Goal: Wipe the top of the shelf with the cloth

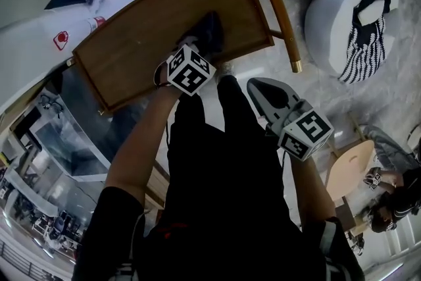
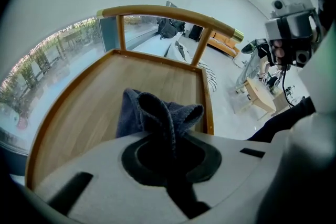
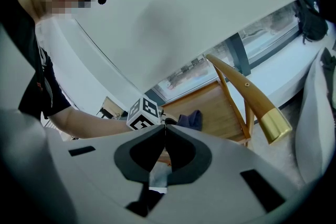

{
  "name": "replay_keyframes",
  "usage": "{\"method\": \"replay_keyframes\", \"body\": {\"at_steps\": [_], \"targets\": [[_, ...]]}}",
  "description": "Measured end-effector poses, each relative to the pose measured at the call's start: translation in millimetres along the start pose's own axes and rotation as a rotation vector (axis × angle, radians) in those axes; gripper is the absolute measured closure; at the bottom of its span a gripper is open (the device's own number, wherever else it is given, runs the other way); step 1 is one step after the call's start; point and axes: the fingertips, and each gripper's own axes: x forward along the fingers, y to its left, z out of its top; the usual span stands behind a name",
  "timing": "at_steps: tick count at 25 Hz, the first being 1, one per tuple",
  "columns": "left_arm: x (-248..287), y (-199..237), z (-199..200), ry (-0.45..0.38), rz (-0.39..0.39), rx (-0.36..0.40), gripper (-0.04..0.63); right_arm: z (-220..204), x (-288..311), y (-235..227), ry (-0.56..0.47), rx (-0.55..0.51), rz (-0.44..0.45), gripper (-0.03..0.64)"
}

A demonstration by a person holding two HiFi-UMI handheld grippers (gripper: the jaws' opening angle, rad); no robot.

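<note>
The left gripper (image 2: 168,136) is clamped on the blue cloth (image 2: 157,110), which rests on the wooden shelf (image 2: 89,107). The right gripper (image 3: 164,128) hangs beside it, its 2 jaws together.

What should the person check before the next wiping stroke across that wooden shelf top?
1. Cloth clamped in the left gripper: ok, the jaws are shut on a fold of it.
2. Cloth touching the shelf top: ok, its loose end appears to lie on the wood.
3. Path ahead: ok, only bare wood shows between the cloth and the far edge.
4. Rail at the far edge: ok, the cloth is apart from it.
5. Right gripper out of the way: ok, shut, empty, held off the shelf's side.
6. Dust left on the wood: cannot tell.
</note>
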Motion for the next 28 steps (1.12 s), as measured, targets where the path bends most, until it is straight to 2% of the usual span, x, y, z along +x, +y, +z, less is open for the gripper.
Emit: {"method": "replay_keyframes", "body": {"at_steps": [18,28], "targets": [[30,-28,61,-0.046,-0.095,0.112,0.558,2,-15,-21,-0.019,0.023,-0.030,0.611],[38,-40,77,-0.055,-0.140,0.159,0.558,7,-16,-19,-0.037,0.033,-0.030,0.611]]}}
